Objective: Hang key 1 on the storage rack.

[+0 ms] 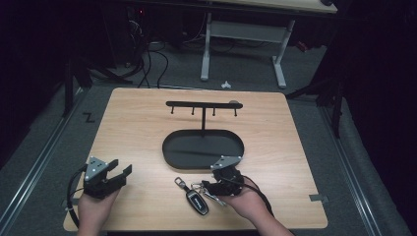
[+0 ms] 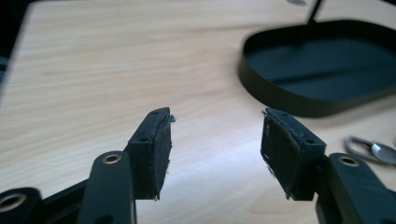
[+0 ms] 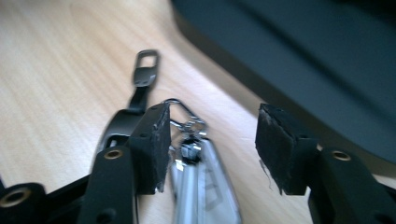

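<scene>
Near the front edge of the worktop (image 1: pixel 147 206), the key bunch (image 1: pixel 196 194) lies flat just before the black tray (image 1: pixel 169 152), with the right hand-held gripper (image 1: pixel 212 186) open astride it for pickup, while the left hand-held gripper (image 1: pixel 120 173) waits open and empty.

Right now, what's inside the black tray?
The tray looks empty: bare dark floor, with the hook stand's post rising from its back part. Its near right corner is covered by the right gripper, so that bit is unseen.
</scene>
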`<state>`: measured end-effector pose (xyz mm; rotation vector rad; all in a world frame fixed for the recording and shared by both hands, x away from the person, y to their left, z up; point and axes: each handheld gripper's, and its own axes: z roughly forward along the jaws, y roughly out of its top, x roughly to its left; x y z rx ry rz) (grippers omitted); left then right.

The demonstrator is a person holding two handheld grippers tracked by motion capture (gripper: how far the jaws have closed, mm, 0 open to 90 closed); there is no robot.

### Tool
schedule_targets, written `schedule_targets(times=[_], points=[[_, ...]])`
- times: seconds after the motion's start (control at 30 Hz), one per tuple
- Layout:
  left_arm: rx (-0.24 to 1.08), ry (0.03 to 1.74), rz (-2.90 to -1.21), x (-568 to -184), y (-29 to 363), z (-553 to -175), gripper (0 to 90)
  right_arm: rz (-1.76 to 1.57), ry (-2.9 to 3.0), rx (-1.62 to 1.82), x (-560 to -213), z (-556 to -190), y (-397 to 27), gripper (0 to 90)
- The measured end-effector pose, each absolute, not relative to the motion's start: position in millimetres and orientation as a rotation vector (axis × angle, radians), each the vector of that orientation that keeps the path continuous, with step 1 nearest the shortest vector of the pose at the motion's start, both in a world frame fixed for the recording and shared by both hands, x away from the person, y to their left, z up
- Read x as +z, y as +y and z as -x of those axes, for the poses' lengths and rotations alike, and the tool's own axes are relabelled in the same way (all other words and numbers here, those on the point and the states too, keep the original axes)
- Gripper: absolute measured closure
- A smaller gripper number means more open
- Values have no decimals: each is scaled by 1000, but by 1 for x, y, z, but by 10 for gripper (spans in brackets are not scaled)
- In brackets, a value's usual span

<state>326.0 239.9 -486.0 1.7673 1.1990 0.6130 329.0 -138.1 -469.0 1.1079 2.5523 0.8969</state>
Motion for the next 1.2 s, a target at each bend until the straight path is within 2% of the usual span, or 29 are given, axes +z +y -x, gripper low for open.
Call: schedule_targets(times=[0.2,0.43,0.67,1.2], points=[[626,1279,-1675,-491,259,-328,408,-1050,2716,736,-472,-337,-104,497],[589,1263,-1674,-491,257,-328,409,-1005,2809,575,-478,-348,-76,534],[559,1248,-1682,-491,254,-328,411,-1011,2878,494,-485,-362,-52,651],[559,1236,-1694,-490,251,-326,410,-1016,2892,370,-493,-362,-44,799]])
